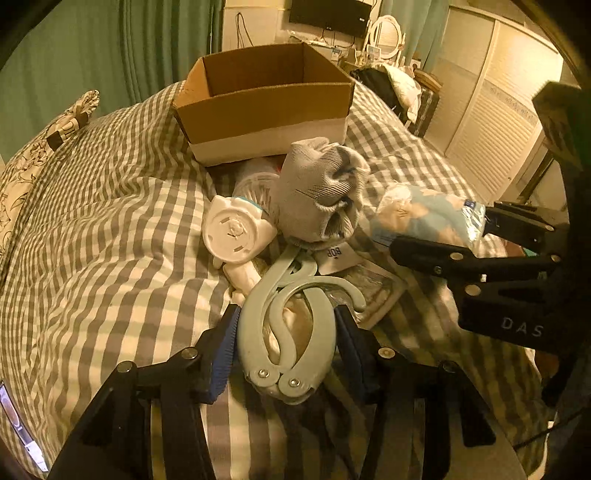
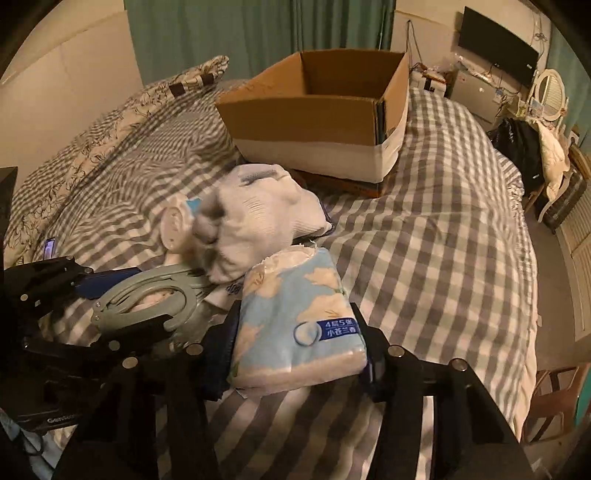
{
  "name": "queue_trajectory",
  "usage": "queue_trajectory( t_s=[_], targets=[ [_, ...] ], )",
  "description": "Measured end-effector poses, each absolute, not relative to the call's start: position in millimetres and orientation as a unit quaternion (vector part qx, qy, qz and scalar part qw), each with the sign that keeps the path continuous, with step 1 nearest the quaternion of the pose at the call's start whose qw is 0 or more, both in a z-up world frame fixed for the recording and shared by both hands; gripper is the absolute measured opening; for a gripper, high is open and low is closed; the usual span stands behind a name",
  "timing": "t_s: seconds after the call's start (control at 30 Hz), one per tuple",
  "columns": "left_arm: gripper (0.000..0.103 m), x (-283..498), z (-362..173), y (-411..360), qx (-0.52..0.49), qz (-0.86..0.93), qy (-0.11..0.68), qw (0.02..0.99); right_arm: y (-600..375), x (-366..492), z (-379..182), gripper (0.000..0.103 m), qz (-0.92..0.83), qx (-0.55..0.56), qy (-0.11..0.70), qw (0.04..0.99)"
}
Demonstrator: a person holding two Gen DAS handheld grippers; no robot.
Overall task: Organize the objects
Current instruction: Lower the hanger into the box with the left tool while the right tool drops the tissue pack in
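So we're squeezing the grey plastic hook clip [image 1: 286, 332] in our left tool [image 1: 284, 339], right tool [image 2: 299, 347] gripping the blue tissue pack [image 2: 295, 325], both just above the checked bed [image 2: 424, 240], cardboard box [image 1: 264, 99] sitting behind.

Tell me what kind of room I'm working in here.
Most likely a bedroom: the work surface is a bed with a grey-and-white checked duvet and a floral-print pillow, with green curtains behind and a white oval vanity mirror by the wall.

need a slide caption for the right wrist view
Right claw closed on a blue tissue pack on the checked bedspread, open cardboard box behind.
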State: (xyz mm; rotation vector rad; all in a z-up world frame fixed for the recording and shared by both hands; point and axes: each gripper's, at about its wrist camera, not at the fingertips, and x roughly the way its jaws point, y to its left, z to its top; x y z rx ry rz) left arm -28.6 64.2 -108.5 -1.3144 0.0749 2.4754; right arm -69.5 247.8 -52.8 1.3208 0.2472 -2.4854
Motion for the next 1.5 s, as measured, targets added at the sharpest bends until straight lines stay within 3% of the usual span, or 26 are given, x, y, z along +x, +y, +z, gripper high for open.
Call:
queue_trajectory(
  t_s=[0.43, 0.77, 1.2, 1.5],
  targets=[
    [0.049, 1, -56, 35, -0.416, 0.892, -0.028, 0.175, 249, -9, 0, 0.051, -0.893, 0.421, 0.095, 0.125],
    [0.049, -37, -5, 25, -0.369, 0.912, -0.041, 0.175, 240, -10, 40, 0.051, -0.91, 0.384, 0.091, 0.128],
    [0.049, -178, 31, 33, -0.339, 0.929, -0.026, 0.148, 239, -130, 103, 0.051, -0.932, 0.338, 0.065, 0.116],
    [0.049, -271, -4, 38, -0.364, 0.921, -0.026, 0.135, 234, -237, 79, 0.051, -0.926, 0.36, 0.056, 0.095]
  ],
)
